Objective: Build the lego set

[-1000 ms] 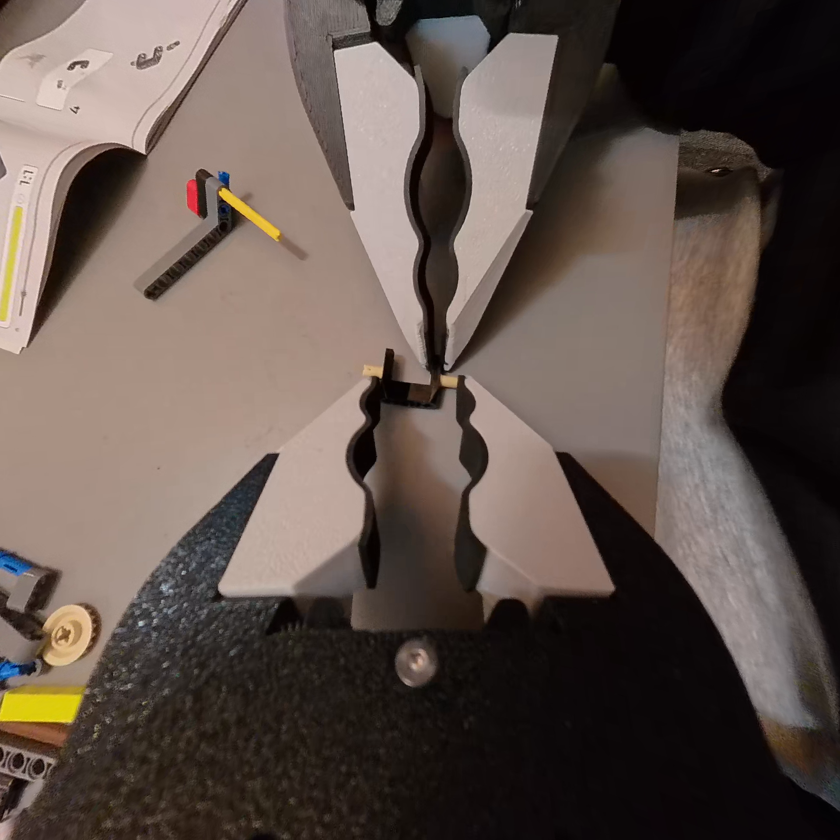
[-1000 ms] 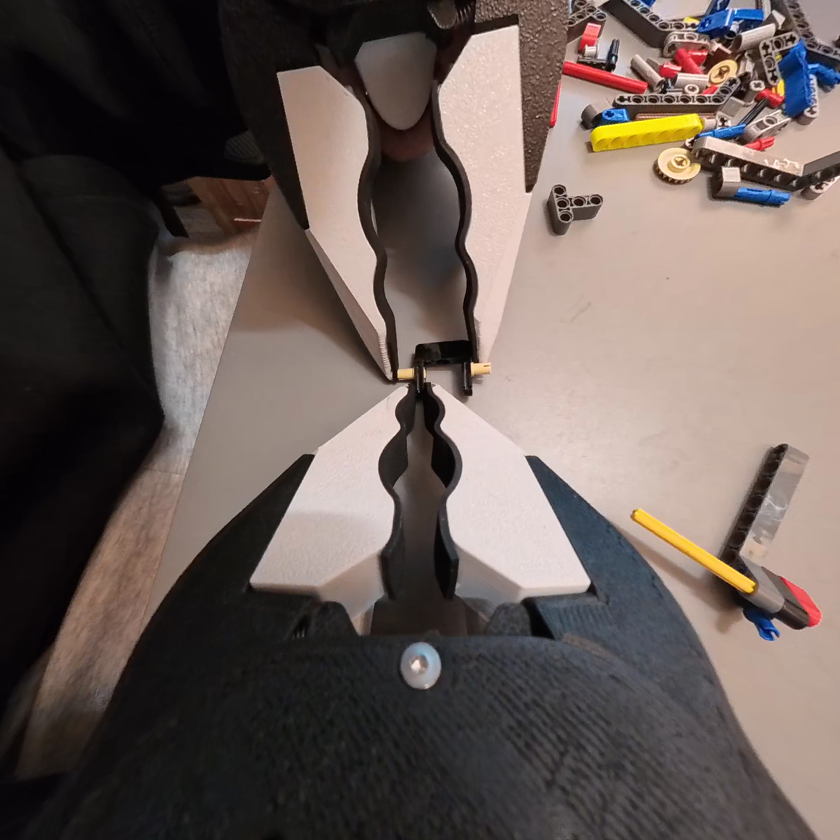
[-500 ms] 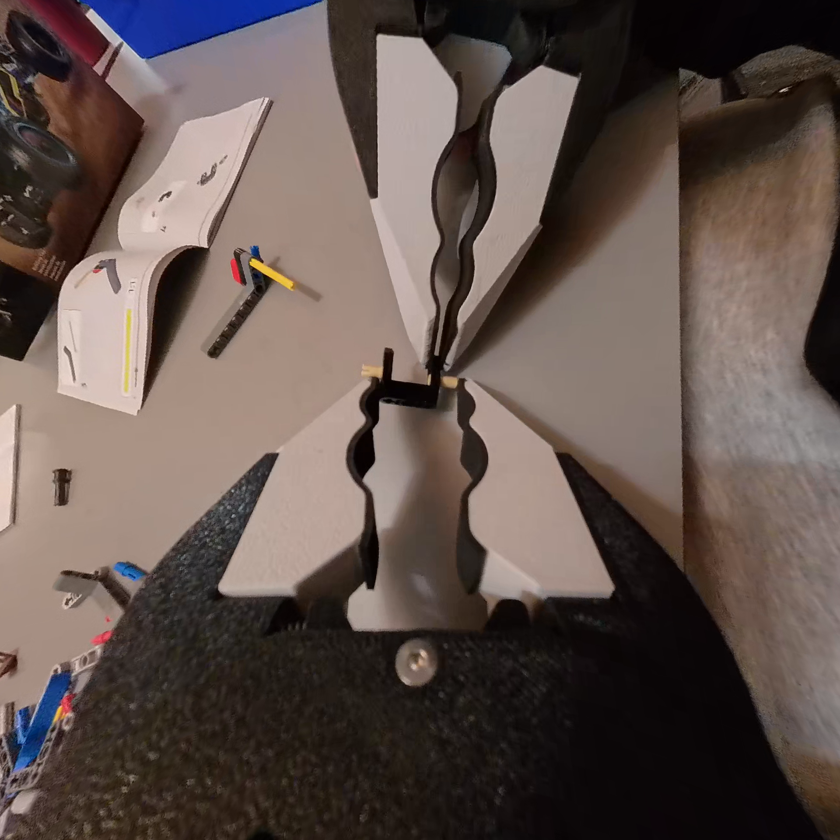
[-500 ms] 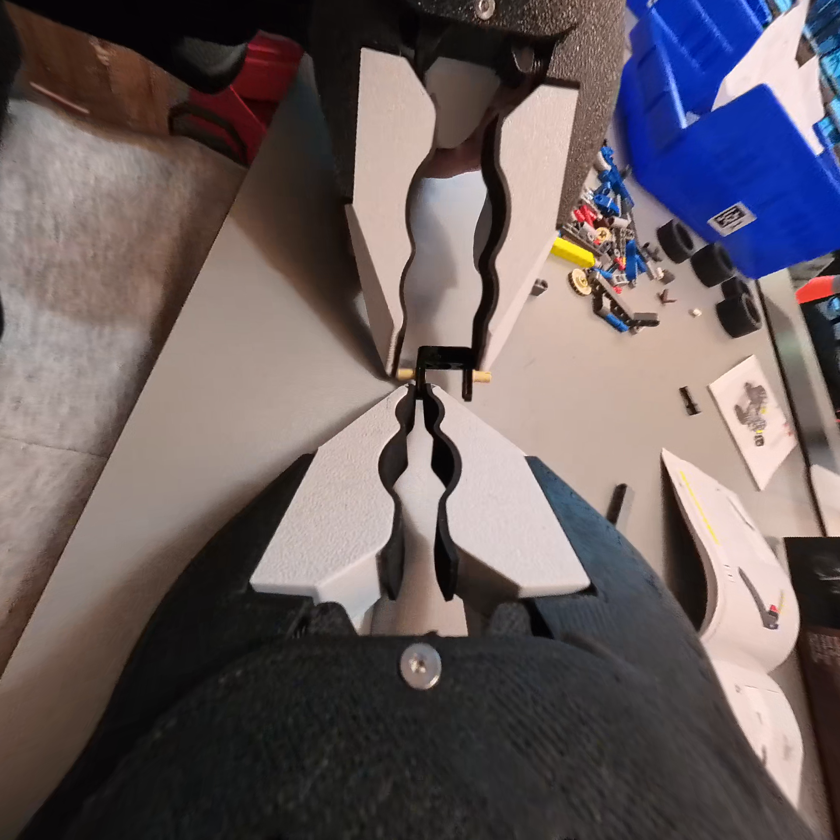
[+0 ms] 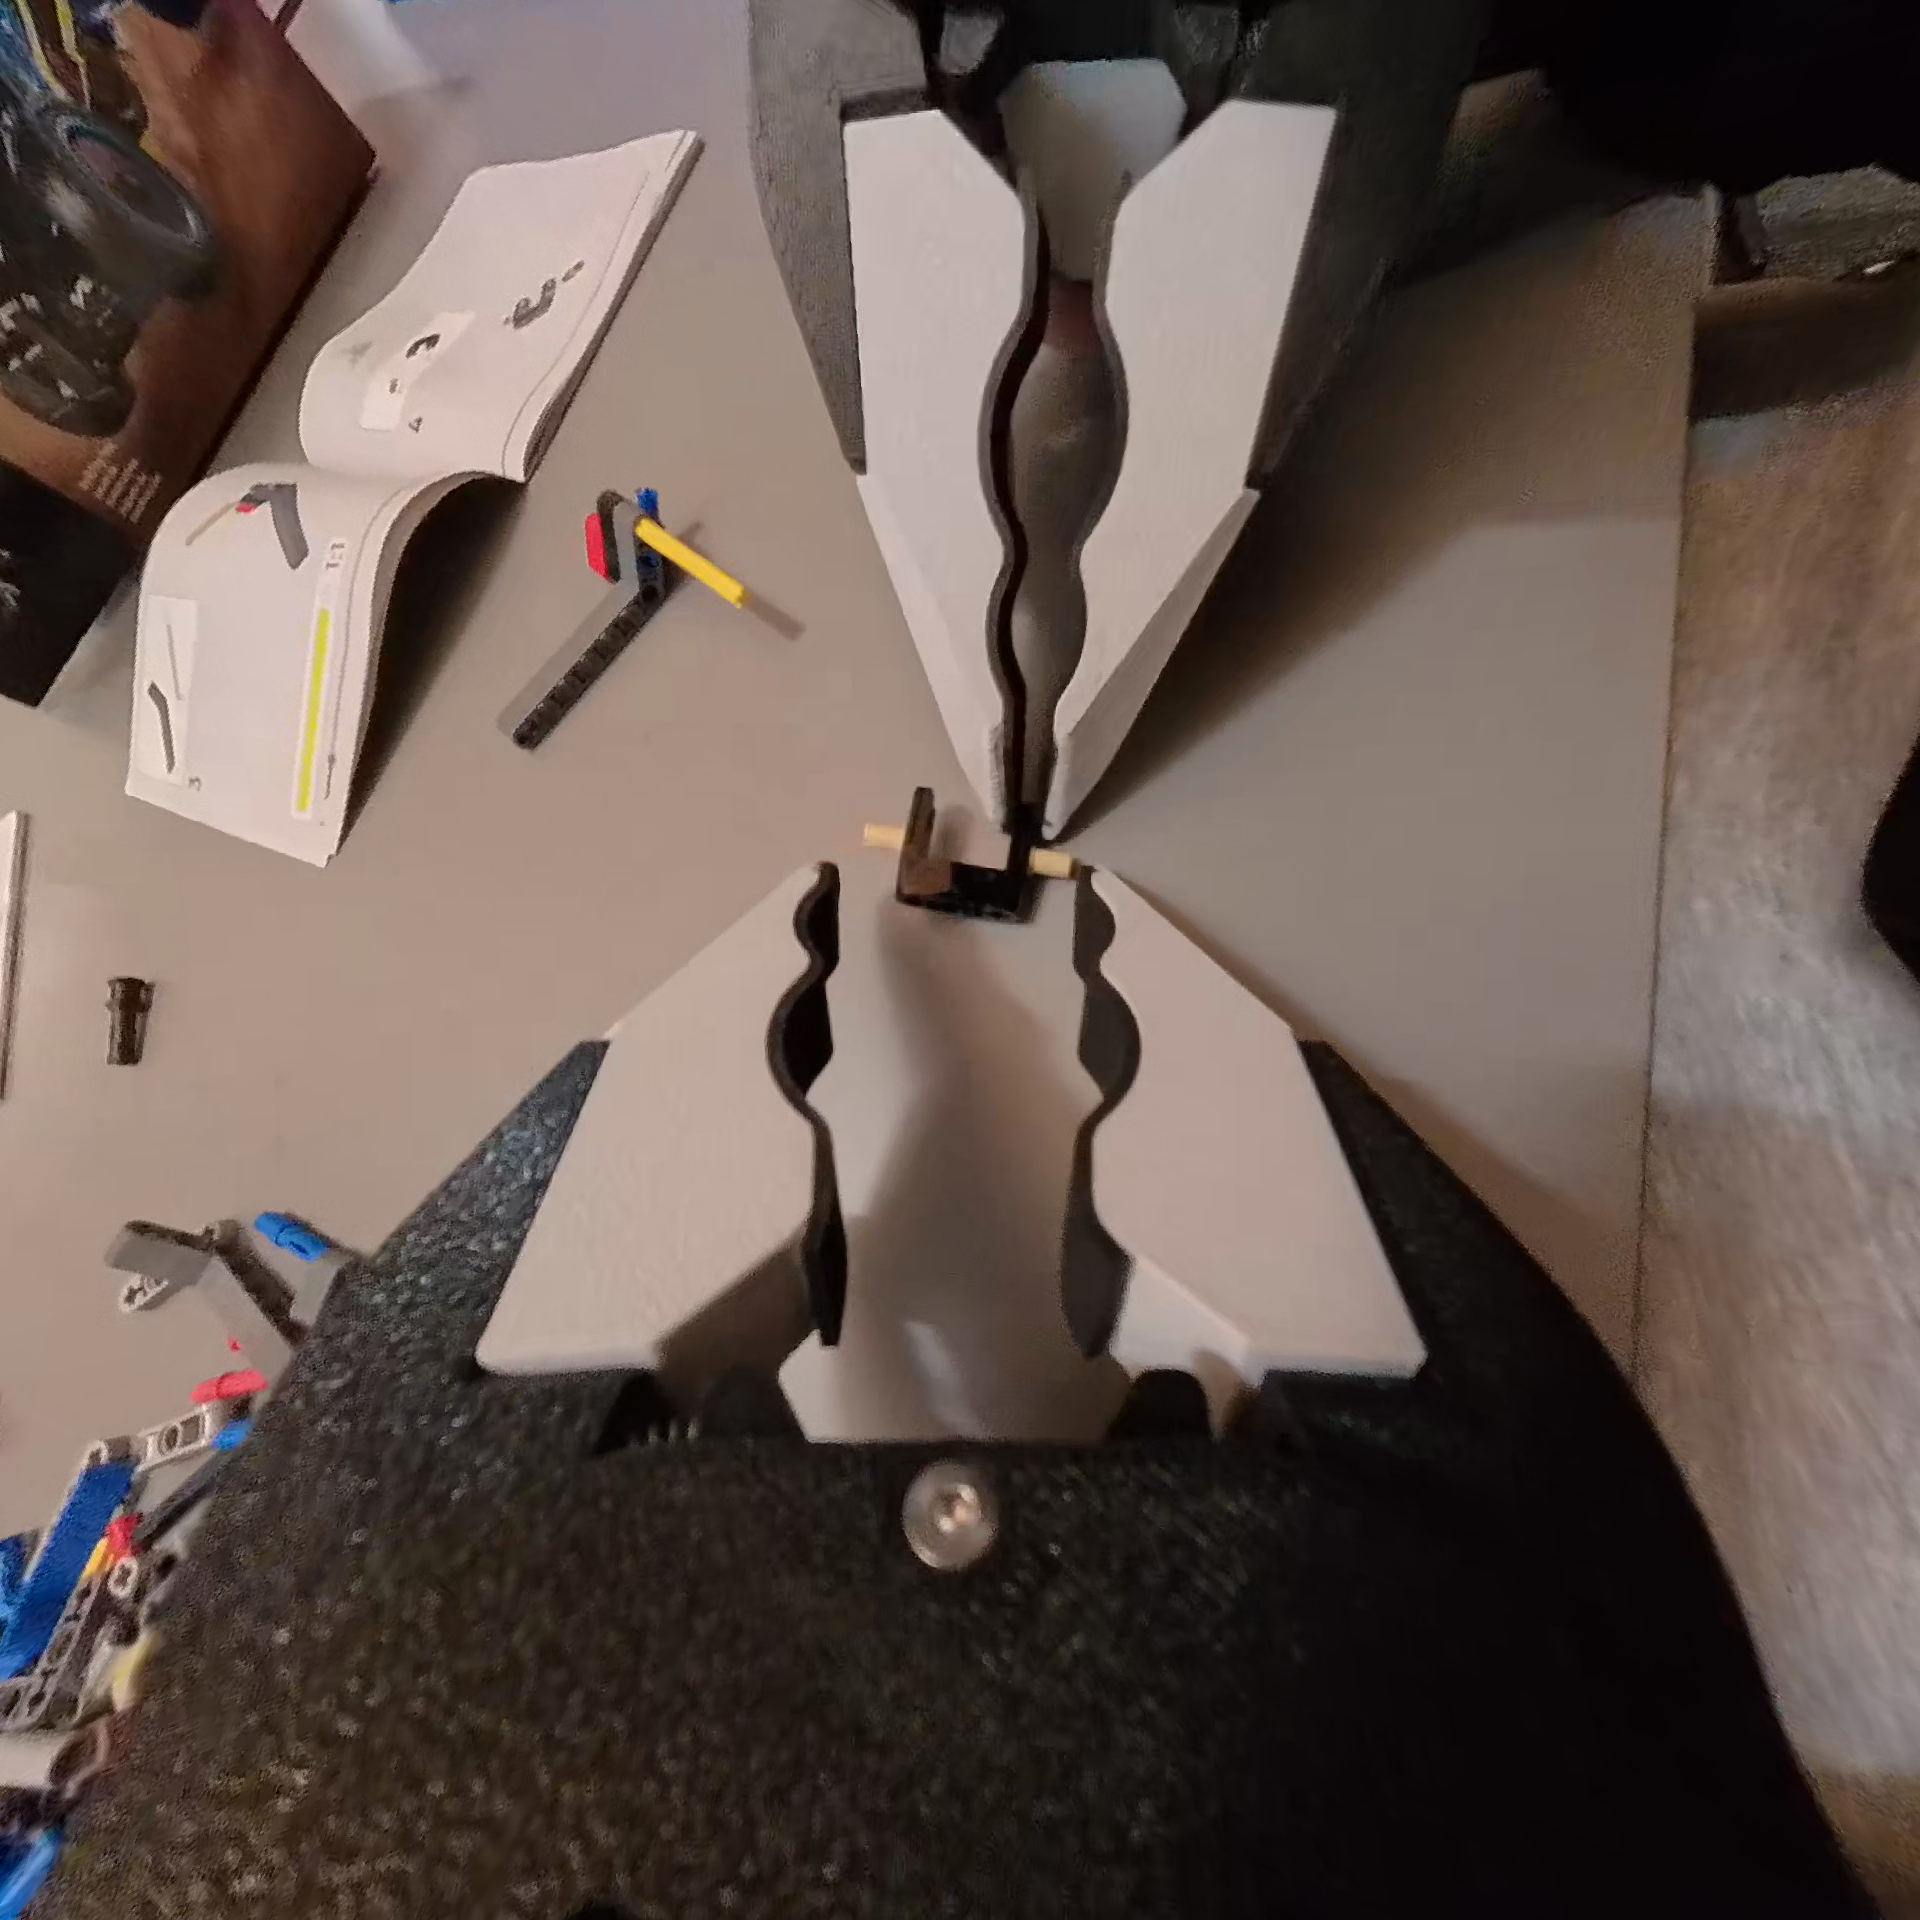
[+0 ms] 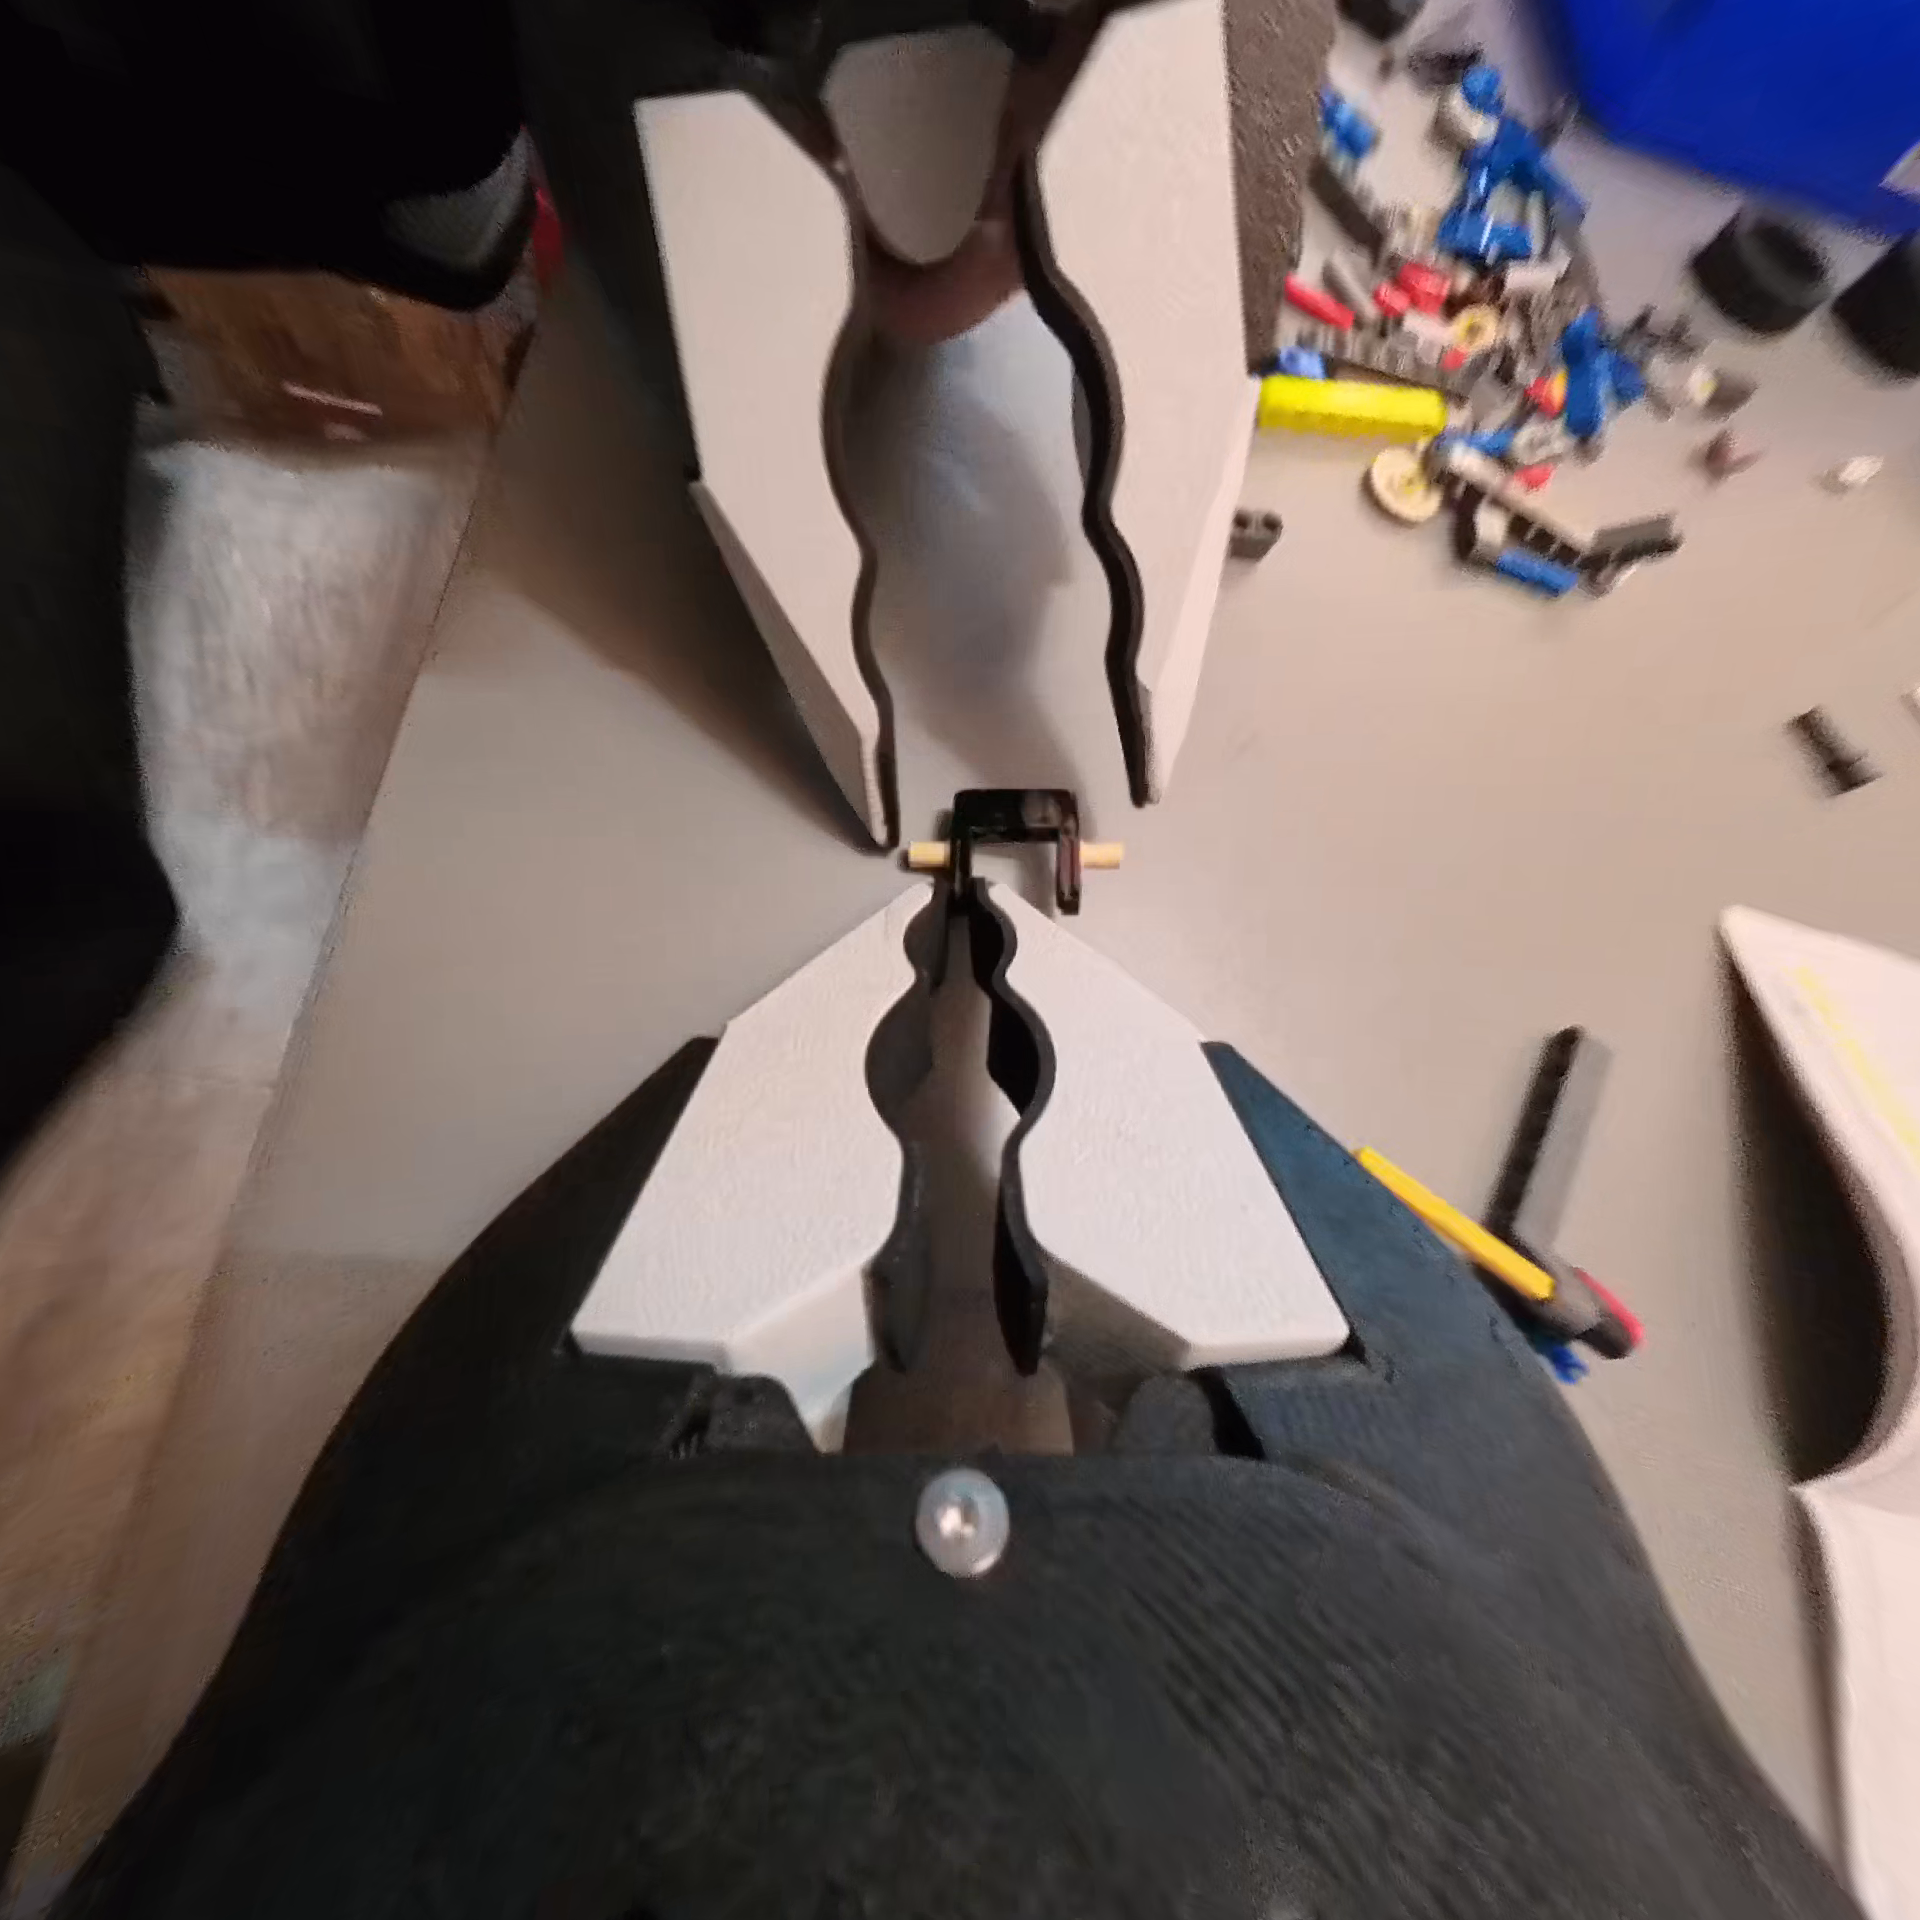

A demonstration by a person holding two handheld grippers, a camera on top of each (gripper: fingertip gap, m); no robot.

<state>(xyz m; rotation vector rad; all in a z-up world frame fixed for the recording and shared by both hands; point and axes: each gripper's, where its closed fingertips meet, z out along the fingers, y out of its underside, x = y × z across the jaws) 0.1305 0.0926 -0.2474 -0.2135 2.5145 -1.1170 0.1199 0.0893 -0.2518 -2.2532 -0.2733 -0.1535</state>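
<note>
A small black U-shaped piece (image 5: 971, 891) with a tan pin sticking out at each end hangs above the grey table (image 5: 1351, 831). My right gripper (image 6: 961, 896) is shut on one arm of the piece (image 6: 1013, 819). In the left wrist view it (image 5: 1023, 826) comes in from the top. My left gripper (image 5: 958, 881) is open, with its fingertips (image 5: 826, 883) on either side of the piece and a small gap to each. In the right wrist view it (image 6: 1010, 812) faces me from the top, jaws apart.
An open instruction booklet (image 5: 416, 520) lies at the far left, with a grey beam carrying a yellow axle and a red part (image 5: 613, 613) beside it. A black pin (image 5: 130, 1023) lies alone. Loose parts (image 6: 1507, 343) are piled near a blue bin (image 6: 1766, 94). The table edge (image 5: 1673, 727) is close on the right. The tips of both grippers are at nearly the same place. The black pin (image 5: 130, 1023) lies around 20 cm away from my left fingertips. It is also in sight in the right wrist view (image 6: 1824, 747).
My left gripper has opened a little and let go of the black piece. The right gripper still holds it. Both views have tilted and shifted.
</note>
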